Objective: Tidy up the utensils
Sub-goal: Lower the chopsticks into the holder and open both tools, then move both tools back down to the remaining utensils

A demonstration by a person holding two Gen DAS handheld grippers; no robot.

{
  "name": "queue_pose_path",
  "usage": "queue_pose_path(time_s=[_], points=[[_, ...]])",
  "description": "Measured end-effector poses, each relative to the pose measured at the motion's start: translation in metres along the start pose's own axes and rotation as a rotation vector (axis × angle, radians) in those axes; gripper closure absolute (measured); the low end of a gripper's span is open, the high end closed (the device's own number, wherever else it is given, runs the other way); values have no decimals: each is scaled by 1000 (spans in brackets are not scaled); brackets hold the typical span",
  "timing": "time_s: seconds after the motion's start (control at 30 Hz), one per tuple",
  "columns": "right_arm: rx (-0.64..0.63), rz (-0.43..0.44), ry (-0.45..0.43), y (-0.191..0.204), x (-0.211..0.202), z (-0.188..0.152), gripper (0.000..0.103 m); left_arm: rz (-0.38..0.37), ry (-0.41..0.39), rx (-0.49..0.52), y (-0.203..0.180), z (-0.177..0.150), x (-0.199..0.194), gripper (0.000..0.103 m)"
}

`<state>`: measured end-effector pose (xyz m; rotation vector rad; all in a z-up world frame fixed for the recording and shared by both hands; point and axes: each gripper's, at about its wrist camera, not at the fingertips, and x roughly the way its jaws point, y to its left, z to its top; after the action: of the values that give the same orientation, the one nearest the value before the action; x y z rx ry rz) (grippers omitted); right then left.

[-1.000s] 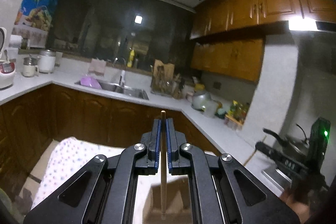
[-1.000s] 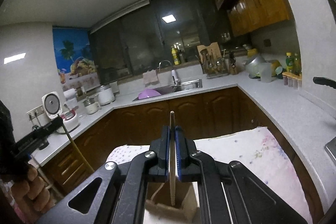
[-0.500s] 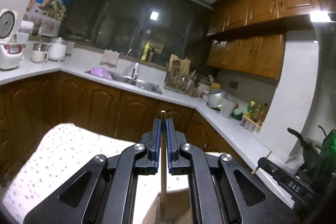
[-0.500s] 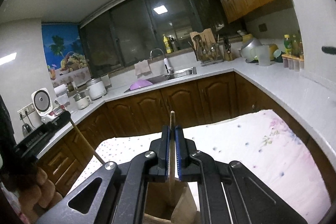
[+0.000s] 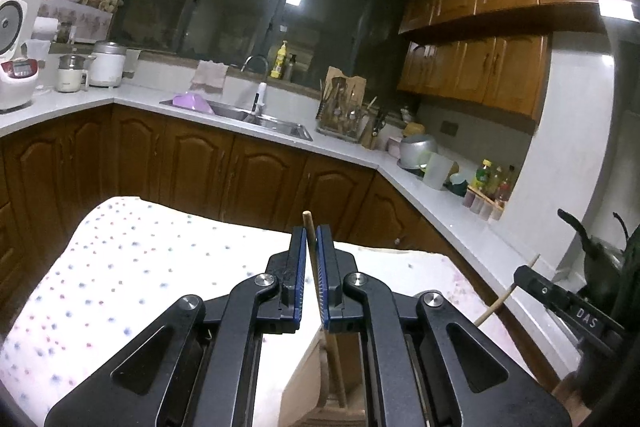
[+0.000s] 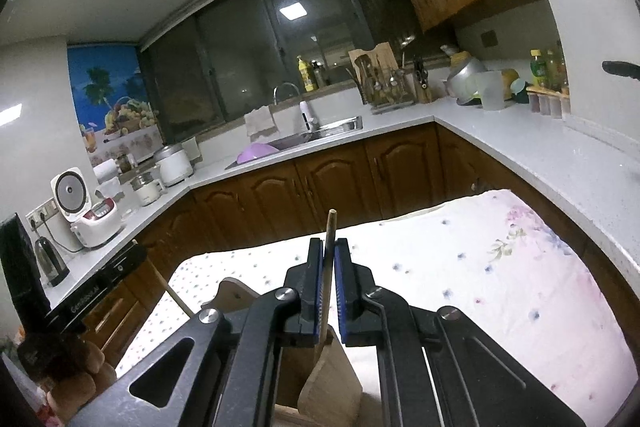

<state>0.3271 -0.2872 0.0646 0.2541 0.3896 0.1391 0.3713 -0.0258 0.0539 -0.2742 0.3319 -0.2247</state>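
Note:
My left gripper (image 5: 311,239) has its jaws slightly parted around a thin wooden chopstick (image 5: 316,267) that stands upright, its lower end in a wooden holder (image 5: 320,387) below. My right gripper (image 6: 328,251) is likewise slightly parted around a second wooden chopstick (image 6: 327,267) that stands in the same wooden holder (image 6: 332,383). The right gripper also shows at the right edge of the left wrist view (image 5: 532,279), and the left gripper at the left edge of the right wrist view (image 6: 120,267). The holder stands on a table with a dotted white cloth (image 5: 140,267).
An L-shaped white counter (image 5: 440,203) over brown cabinets runs behind the table, with a sink (image 5: 260,119), a dish rack (image 5: 340,107), pots and bottles. Rice cookers (image 6: 88,207) and a kettle stand on the left counter. A stove pan (image 5: 600,251) is at right.
Both grippers have lowered toward the holder and their jaws have parted a little; the chopsticks now stand loosely between the pads with their lower ends in the holder.

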Motion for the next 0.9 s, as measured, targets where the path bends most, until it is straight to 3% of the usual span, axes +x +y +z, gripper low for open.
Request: queue_pose_path(time_s=[0.27,0.33,0.37,0.4,0.47,0.5,0.63,0.7,0.8,0.9], points=[[2,5,40,1,4,2,93,6,24,11,-1,2,0,96],[10,9,57,0,6,2,90,15,39,11,0,4,0,82],[13,10,61,0,6,2,85,20,42,8,1,4,0,63],[18,17,62,-1,5,2,70,31,38,-2,3,4,-3,48],[19,19,54,0,1,2,48,31,29,-8,6,5,-7,47],[15,15,48,1,-2,2,42,35,33,-8,7,5,-9,44],[19,28,49,3,-9,2,32,40,43,-1,10,4,-20,42],[21,33,48,3,-15,2,21,50,44,7,12,2,-28,32],[21,47,49,3,-23,-1,13,81,60,26,14,-2,-42,24],[25,61,65,3,-36,-10,6,86,107,32,18,-9,-53,23]])
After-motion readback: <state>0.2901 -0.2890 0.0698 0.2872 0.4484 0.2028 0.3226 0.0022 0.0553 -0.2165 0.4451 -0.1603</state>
